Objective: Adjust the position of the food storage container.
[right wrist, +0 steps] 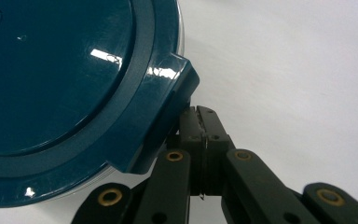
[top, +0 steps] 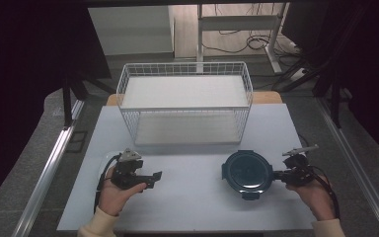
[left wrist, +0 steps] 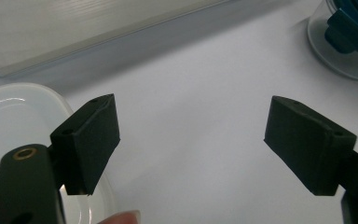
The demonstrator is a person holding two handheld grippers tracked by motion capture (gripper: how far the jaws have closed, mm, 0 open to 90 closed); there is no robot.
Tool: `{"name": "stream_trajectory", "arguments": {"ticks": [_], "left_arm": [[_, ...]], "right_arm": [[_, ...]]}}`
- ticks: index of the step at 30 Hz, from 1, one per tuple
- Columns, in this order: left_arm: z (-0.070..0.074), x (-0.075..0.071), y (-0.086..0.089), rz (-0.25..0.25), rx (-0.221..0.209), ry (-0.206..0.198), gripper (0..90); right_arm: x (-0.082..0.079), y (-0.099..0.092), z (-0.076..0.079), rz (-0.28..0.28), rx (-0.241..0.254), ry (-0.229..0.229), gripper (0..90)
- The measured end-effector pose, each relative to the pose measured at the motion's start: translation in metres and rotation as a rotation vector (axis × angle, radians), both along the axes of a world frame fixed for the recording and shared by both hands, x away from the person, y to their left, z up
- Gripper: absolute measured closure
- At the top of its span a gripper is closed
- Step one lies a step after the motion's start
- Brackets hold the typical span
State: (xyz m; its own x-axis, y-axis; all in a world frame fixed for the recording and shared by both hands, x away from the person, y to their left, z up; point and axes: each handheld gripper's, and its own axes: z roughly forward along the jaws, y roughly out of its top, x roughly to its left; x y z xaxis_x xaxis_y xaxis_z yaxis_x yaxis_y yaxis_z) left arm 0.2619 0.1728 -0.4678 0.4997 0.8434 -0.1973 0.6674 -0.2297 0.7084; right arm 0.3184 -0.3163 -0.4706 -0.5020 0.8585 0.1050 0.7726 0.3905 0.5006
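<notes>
A round clear container with a dark teal clip lid (top: 246,170) stands at the table's front right. My right gripper (top: 276,174) is at its right side. In the right gripper view this gripper (right wrist: 204,126) is shut, jaws pressed together, their tips tucked just under one of the lid's (right wrist: 60,79) side latches (right wrist: 170,88). I see nothing held between them. My left gripper (top: 154,178) hovers at the front left, pointing right. It (left wrist: 191,144) is open, with bare table between its pads. A clear rectangular container (left wrist: 9,112) lies beside its left jaw.
A white wire basket (top: 185,101) with a white floor stands at the back centre of the pale table (top: 192,202). The round container (left wrist: 349,37) sits off ahead of the left gripper. Table edges run close to both hands.
</notes>
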Motion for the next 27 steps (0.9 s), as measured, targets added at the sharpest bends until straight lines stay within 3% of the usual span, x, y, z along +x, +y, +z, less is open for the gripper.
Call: {"name": "stream_trajectory", "arguments": {"ticks": [27], "left_arm": [[-0.001, 0.000, 0.000, -0.002, 0.001, 0.003, 17.9]], "right_arm": [[-0.001, 0.061, -0.002, 0.142, 0.075, 0.017, 90.0]]}}
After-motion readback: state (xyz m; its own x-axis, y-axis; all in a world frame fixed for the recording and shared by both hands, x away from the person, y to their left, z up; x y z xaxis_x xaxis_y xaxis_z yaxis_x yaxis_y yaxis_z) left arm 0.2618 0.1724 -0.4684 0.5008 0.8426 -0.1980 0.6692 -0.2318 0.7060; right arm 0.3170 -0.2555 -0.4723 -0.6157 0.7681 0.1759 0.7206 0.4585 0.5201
